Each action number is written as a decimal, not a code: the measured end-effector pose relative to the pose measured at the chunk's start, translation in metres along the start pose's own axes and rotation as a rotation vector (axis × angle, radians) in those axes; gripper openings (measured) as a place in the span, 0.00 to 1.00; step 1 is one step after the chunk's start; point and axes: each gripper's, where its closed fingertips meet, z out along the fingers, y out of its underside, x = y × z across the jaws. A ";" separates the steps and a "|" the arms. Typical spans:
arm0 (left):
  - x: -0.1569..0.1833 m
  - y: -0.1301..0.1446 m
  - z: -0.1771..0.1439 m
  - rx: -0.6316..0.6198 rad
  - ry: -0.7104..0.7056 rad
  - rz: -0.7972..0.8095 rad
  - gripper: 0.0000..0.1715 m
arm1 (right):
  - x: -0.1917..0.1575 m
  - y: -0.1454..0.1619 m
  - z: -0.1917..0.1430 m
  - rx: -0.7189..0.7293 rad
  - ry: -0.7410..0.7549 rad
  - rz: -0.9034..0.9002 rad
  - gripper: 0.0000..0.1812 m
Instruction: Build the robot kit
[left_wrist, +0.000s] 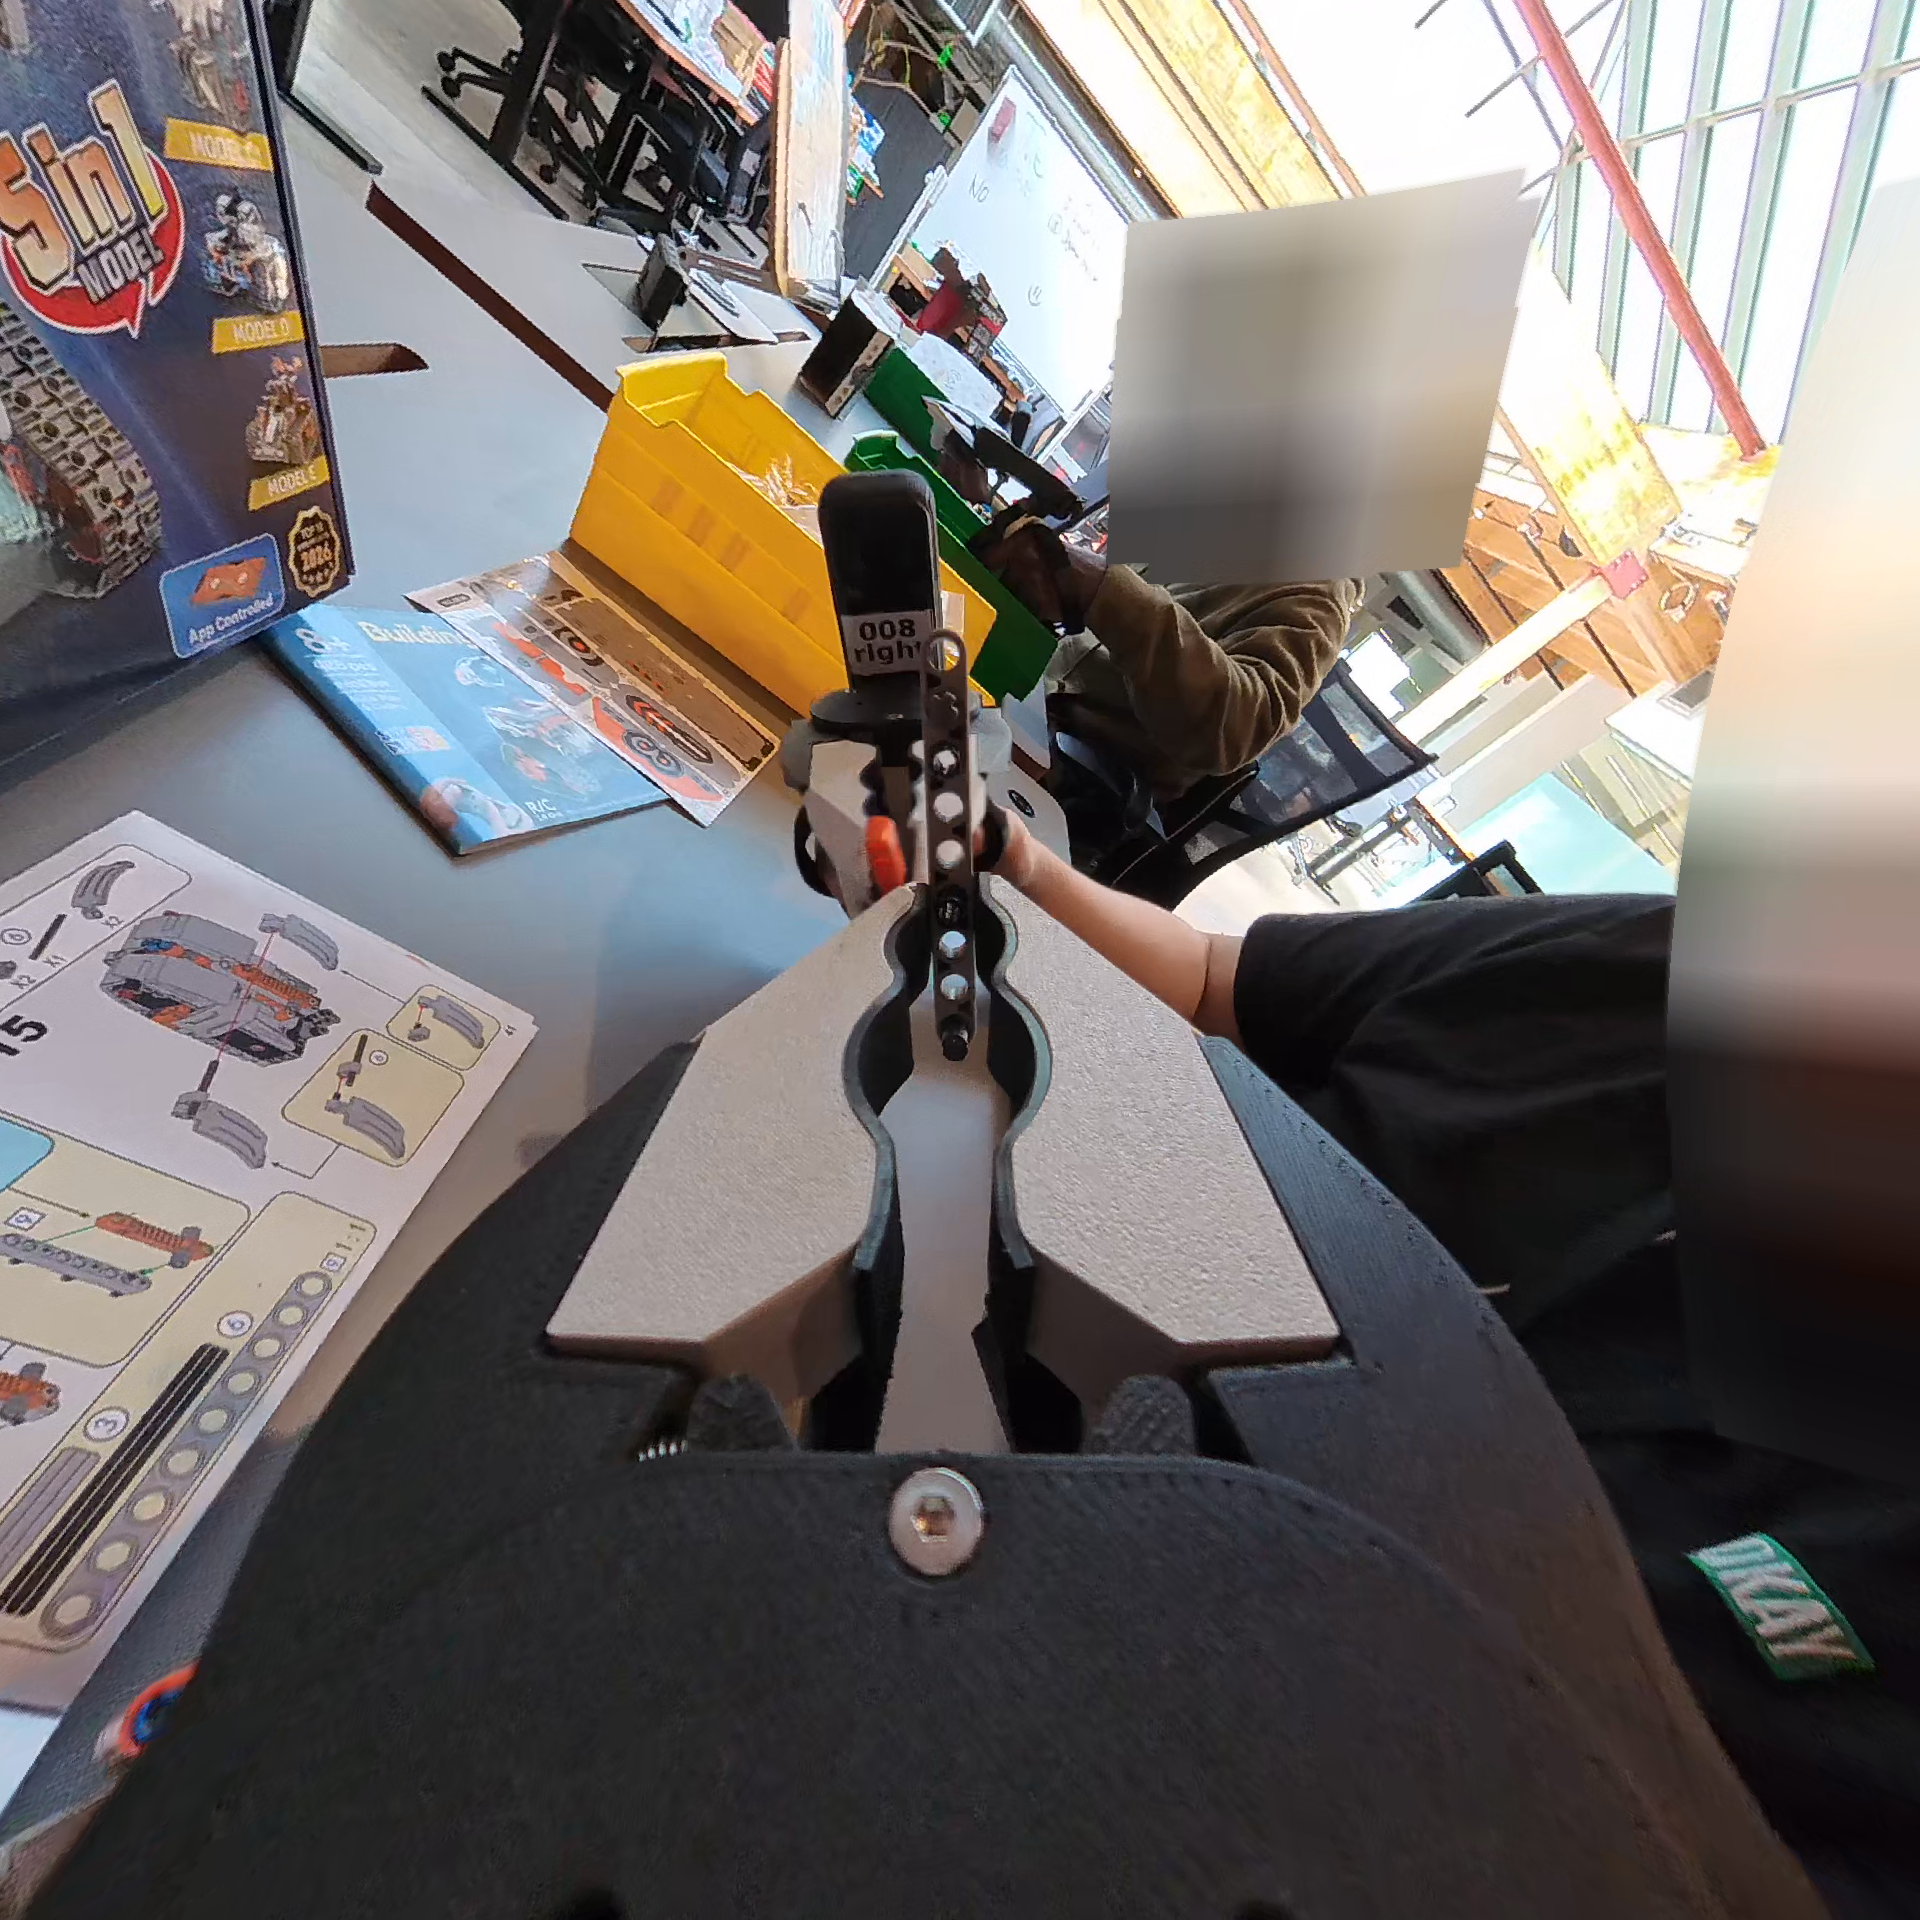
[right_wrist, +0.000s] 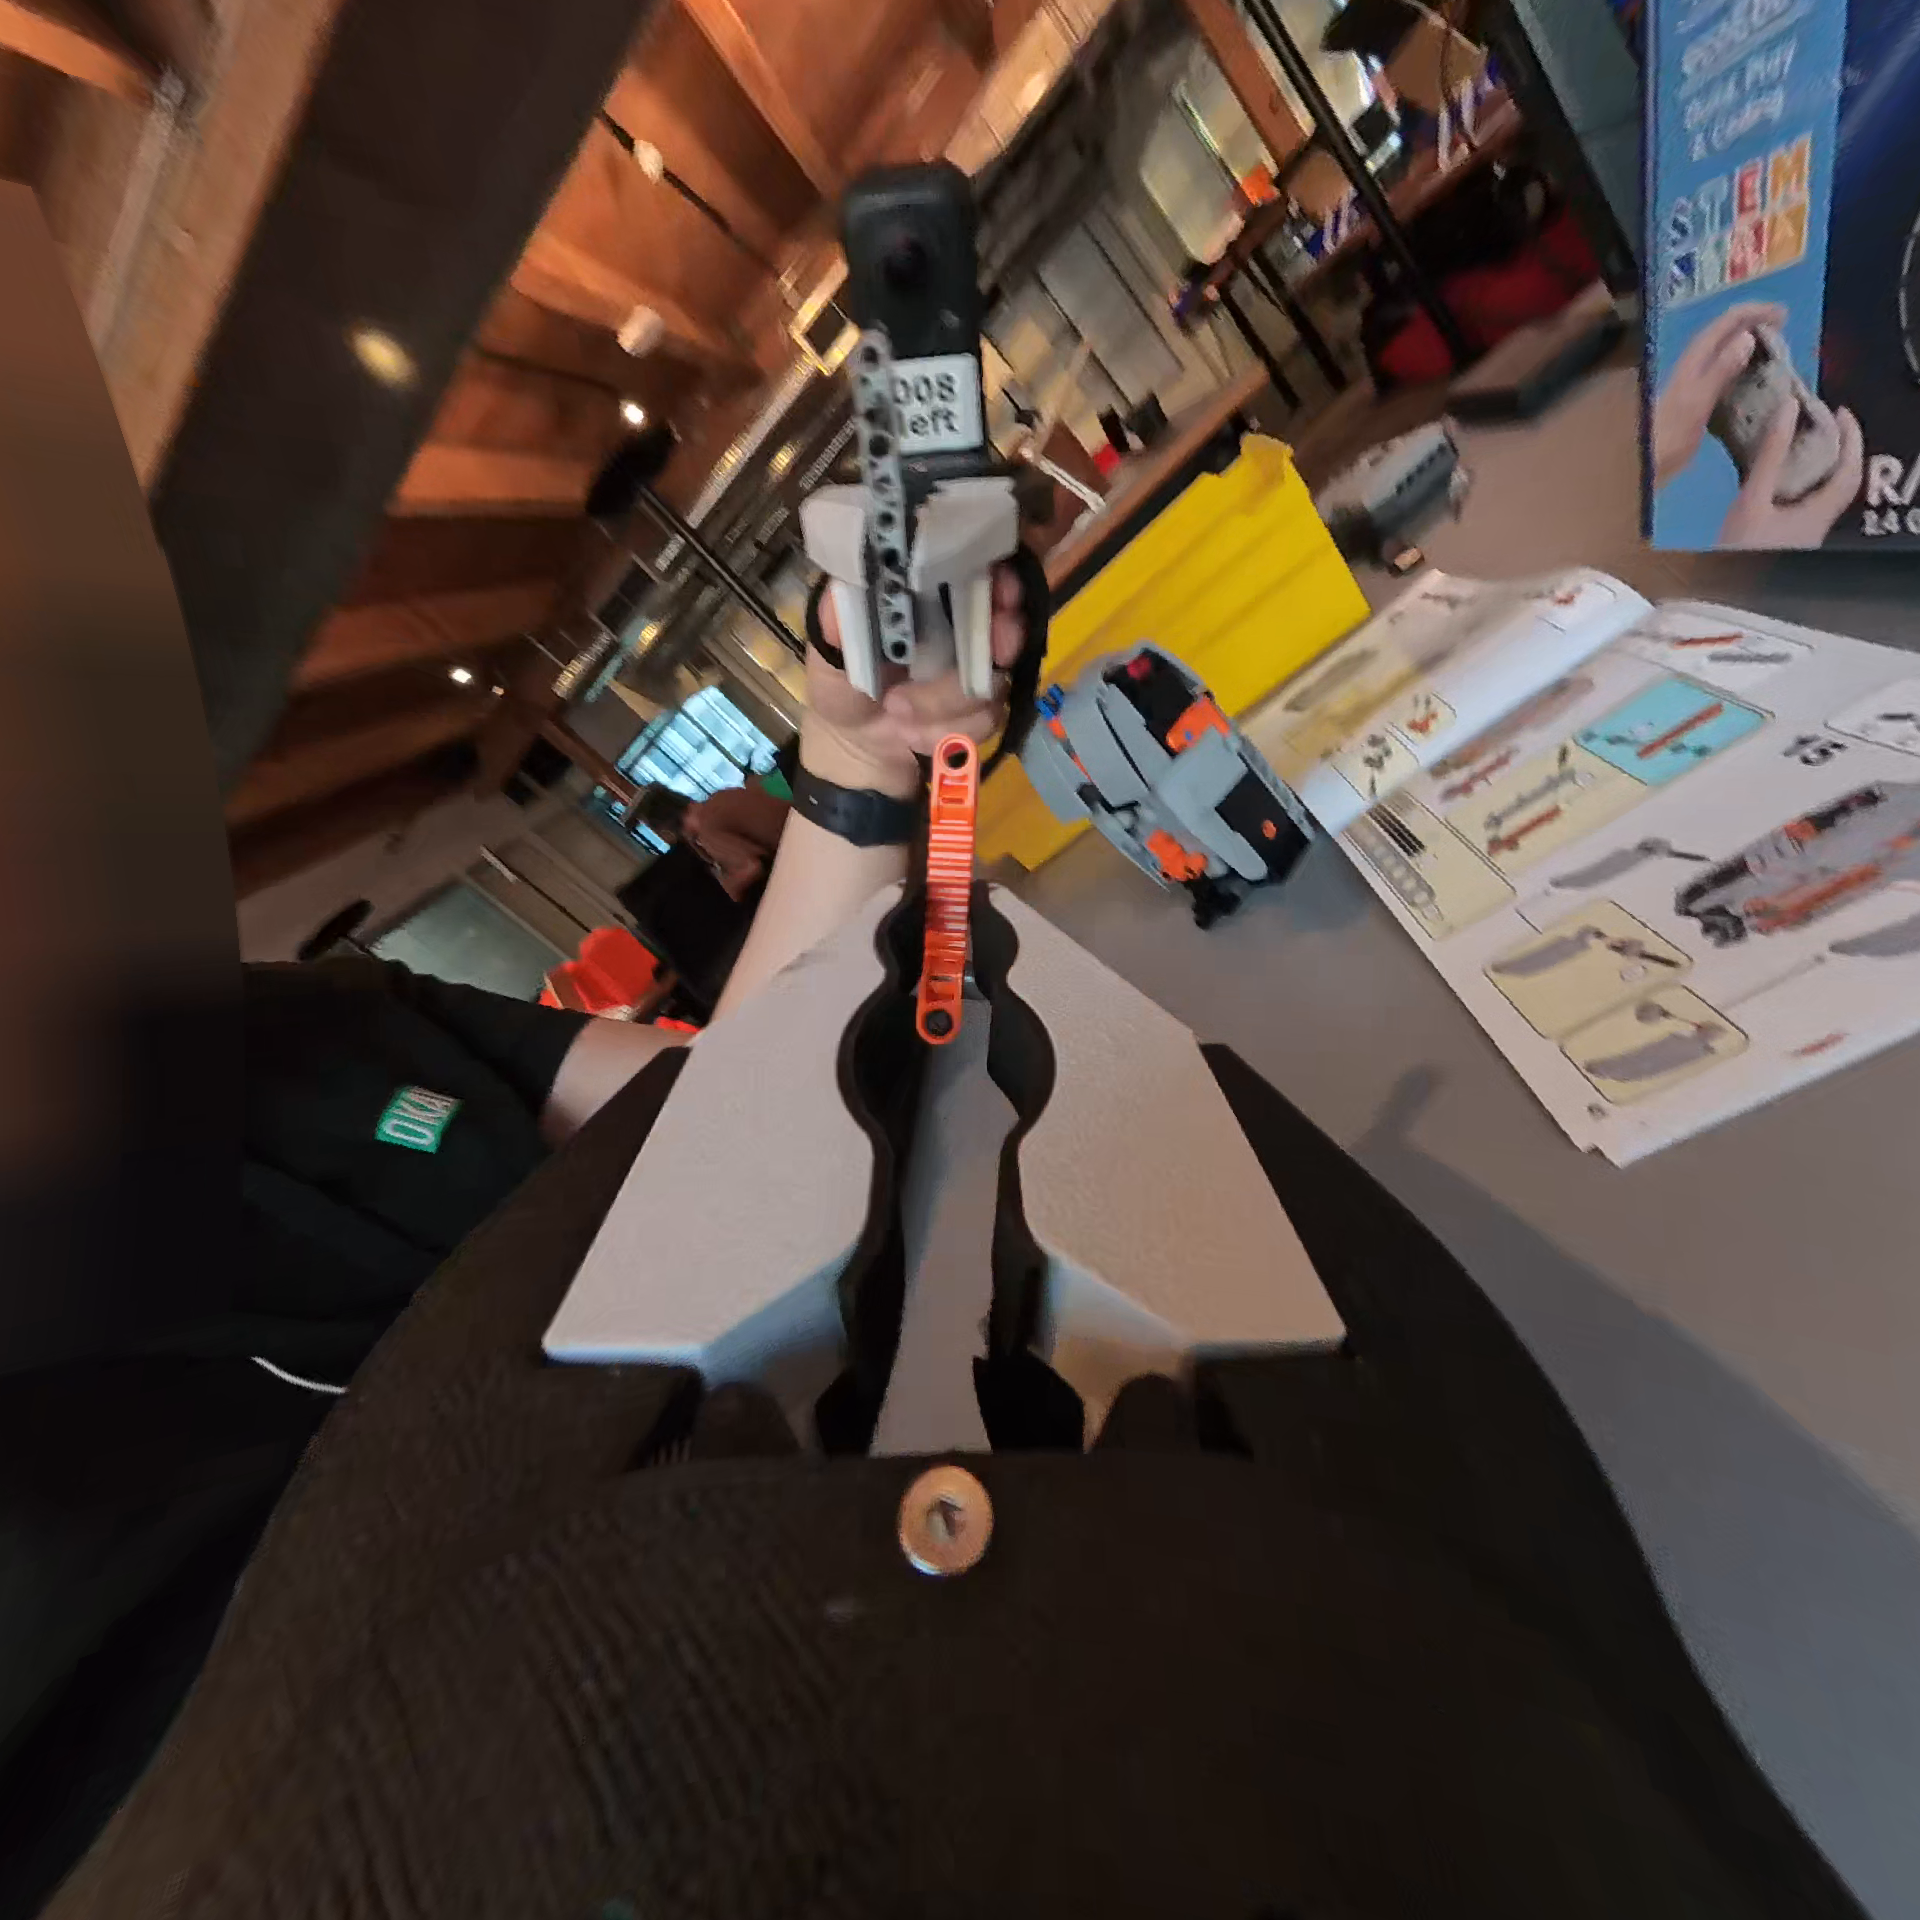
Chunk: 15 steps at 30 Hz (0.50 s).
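Worktop (left_wrist: 488, 499) grey, carrying a blue kit box (left_wrist: 156, 312) far left, yellow bin (left_wrist: 675, 499), open instruction sheet (left_wrist: 208, 1195) near left, and a half-built grey-and-orange model (right_wrist: 1164, 769).

Both tools are raised above it, tips facing each other. Left hand-held gripper (left_wrist: 951, 935) is clamped on a grey perforated beam (left_wrist: 951, 831), upright. Right hand-held gripper (right_wrist: 951, 935) is clamped on an orange ribbed piece (right_wrist: 948, 883), its free end close under the beam's lower end.

My read: joining these needs hole and end aligned on one axis. Keep both grips firm, close the gap slowly, no twisting.
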 end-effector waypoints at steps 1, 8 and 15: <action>-0.003 -0.002 0.004 0.007 -0.007 -0.010 0.03 | -0.005 -0.003 0.000 0.019 -0.034 -0.005 0.04; 0.010 -0.015 0.038 0.058 0.011 -0.078 0.03 | -0.030 -0.026 -0.013 0.155 -0.112 -0.122 0.04; 0.009 -0.012 0.039 0.031 -0.048 -0.035 0.03 | -0.035 -0.039 -0.024 0.237 -0.140 -0.120 0.03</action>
